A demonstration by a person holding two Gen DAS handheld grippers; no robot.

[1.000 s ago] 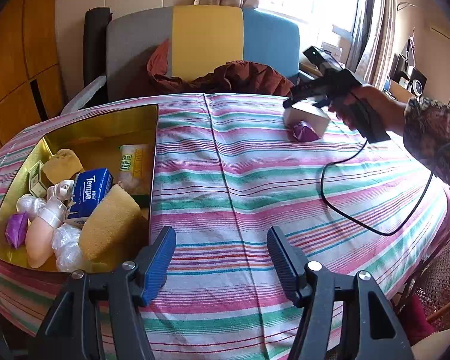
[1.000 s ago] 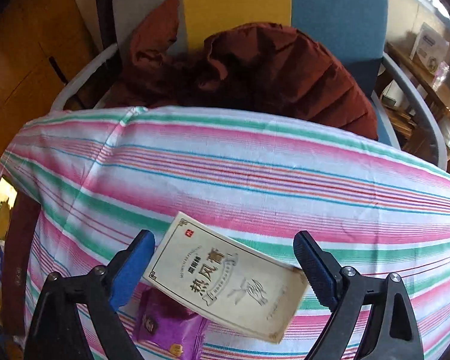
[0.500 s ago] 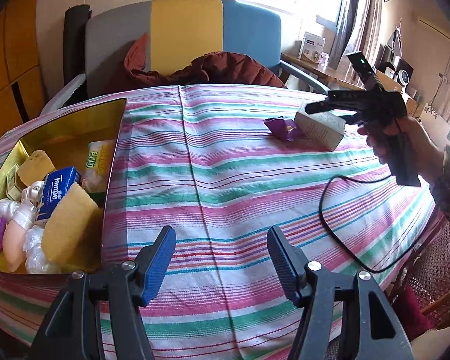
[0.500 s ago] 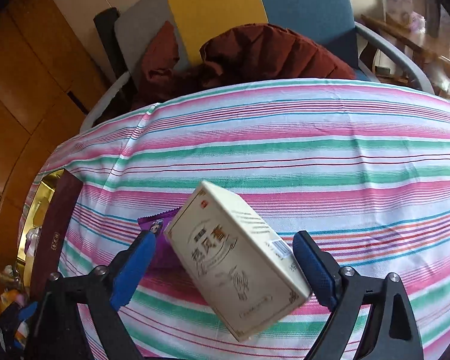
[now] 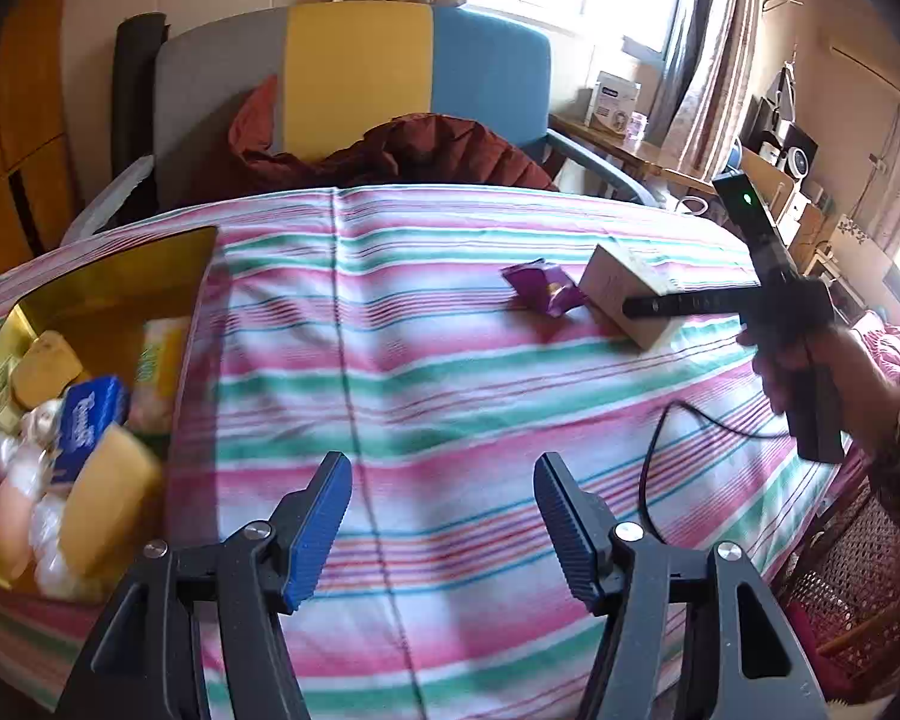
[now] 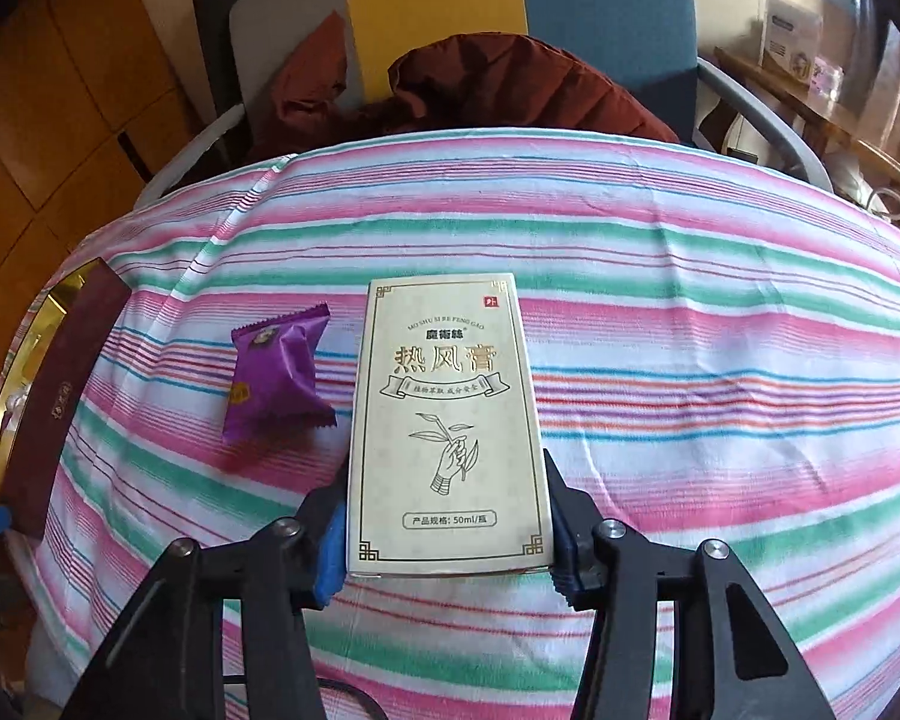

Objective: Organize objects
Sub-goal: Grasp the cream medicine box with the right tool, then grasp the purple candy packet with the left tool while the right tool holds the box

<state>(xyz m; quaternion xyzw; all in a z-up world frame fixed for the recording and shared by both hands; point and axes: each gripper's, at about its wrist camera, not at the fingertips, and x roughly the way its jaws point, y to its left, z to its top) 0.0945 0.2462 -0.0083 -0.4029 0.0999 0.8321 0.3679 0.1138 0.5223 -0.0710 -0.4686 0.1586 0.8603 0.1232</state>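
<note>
A cream box (image 6: 450, 408) with gold lettering lies flat on the striped tablecloth (image 6: 720, 420). My right gripper (image 6: 447, 531) is closing on its near end, and both blue pads touch the box's long sides. A purple candy packet (image 6: 276, 378) lies just left of it. In the left wrist view the same box (image 5: 618, 282) and packet (image 5: 543, 291) sit at the far right, with a hand (image 5: 810, 372) holding the right gripper. My left gripper (image 5: 444, 516) hovers open over bare cloth, holding nothing. A gold tin (image 5: 114, 276) at the left holds sponges, a blue tissue pack and several small items.
A chair (image 5: 360, 60) with a maroon jacket (image 5: 426, 144) stands behind the table. A black cable (image 5: 660, 450) trails across the cloth at the right. A wicker seat (image 5: 846, 576) is by the table's right edge. A dark maroon panel (image 6: 54, 408) flanks the tin.
The right gripper swung round so the box, earlier skewed between wide jaws, now lies straight, and the jaws have closed in on its sides. The left gripper drifted sideways and stayed open.
</note>
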